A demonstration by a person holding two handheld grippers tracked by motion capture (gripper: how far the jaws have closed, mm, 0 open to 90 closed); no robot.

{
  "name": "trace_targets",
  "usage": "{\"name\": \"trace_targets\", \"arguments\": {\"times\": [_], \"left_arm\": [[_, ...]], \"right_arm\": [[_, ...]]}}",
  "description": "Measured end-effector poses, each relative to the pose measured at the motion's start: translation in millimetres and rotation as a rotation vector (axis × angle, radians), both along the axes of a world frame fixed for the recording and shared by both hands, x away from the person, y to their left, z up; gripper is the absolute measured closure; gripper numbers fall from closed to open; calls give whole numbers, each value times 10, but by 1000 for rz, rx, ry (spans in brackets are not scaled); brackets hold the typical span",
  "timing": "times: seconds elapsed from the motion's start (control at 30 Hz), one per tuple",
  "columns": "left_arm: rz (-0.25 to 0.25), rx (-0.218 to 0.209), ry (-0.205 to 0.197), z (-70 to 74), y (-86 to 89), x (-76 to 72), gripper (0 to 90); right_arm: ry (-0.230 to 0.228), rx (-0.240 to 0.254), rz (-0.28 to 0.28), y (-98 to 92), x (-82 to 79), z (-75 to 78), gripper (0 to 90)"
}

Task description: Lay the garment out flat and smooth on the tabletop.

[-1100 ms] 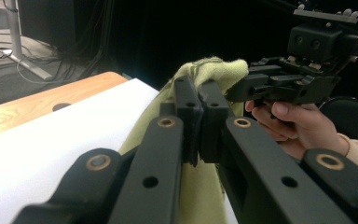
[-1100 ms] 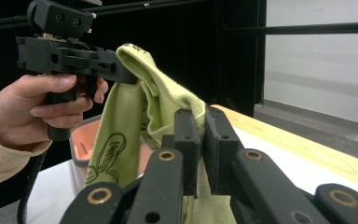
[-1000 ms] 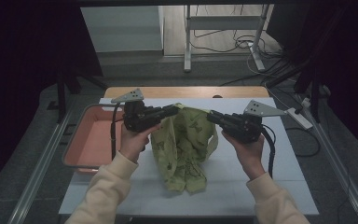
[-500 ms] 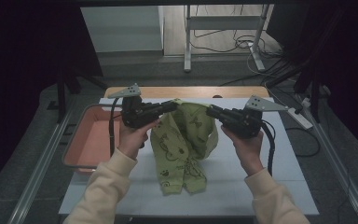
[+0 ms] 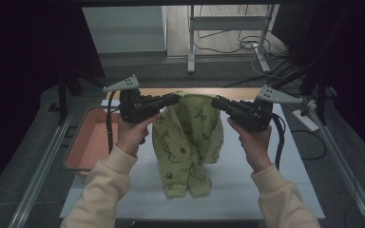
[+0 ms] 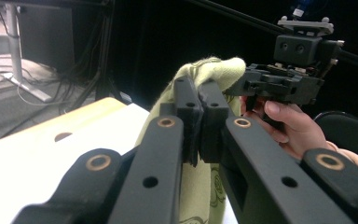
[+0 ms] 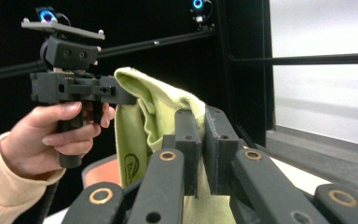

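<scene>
Two top corners of a green printed garment (image 5: 186,137) are being clamped by the left gripper (image 5: 171,99) and right gripper (image 5: 217,102), held above the table (image 5: 275,190) so it is hanging open, probably for spreading or folding.

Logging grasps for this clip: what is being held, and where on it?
Both grippers, left and right, pinch the green garment at its top edge.

It looked like a lab set up for recording: a white counter (image 5: 285,166) stood ringed by black curtains (image 5: 24,71) and metal rails (image 5: 38,175), with loose cables (image 5: 228,42) on the floor behind, a power strip (image 5: 305,119) beside it, and blue-lit trackers (image 7: 198,4) mounted overhead.
</scene>
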State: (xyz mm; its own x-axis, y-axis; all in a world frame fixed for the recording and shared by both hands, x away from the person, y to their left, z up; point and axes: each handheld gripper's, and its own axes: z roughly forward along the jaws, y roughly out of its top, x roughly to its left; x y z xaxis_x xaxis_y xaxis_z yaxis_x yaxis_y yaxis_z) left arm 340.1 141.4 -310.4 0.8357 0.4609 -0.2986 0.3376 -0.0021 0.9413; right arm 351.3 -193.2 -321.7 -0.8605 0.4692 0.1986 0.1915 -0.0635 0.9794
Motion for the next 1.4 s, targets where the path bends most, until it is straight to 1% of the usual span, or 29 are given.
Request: {"name": "trace_targets", "arguments": {"times": [0.1, 0.2, 0.27, 0.33, 0.57, 0.77, 0.9, 1.03, 1.1, 1.27, 1.4], "left_arm": [[1, -8, -13, 73, 7, -5, 878], [-1, -23, -19, 114, 23, -7, 878], [-3, -33, -19, 131, 38, -4, 878], [-2, -34, -20, 148, 48, -2, 878], [-1, -55, -28, 212, 60, 8, 878], [-3, -62, -33, 244, 59, 13, 878], [-2, -70, -38, 268, 64, 20, 878], [-2, -89, -31, 276, 75, 34, 878], [-4, -102, -30, 285, 85, 25, 878], [-5, -102, -43, 304, 97, -21, 877], [-10, -108, -42, 319, 92, -32, 878]], "right_arm": [[-5, 17, 5, 2, 16, 110, 847], [-34, 7, -3, 19, 4, 220, 847], [-49, 0, -3, 31, -2, 267, 847], [-58, -6, -3, 39, -2, 308, 847], [-65, 5, -1, 58, 0, 373, 848], [-69, 8, -3, 59, 1, 411, 847], [-78, -4, -9, 69, 11, 459, 848], [-86, -13, -18, 86, 14, 524, 848], [-92, -9, -20, 99, 8, 556, 848], [-98, -1, -20, 121, -22, 585, 848], [-100, 1, -25, 119, -40, 605, 848]]}}
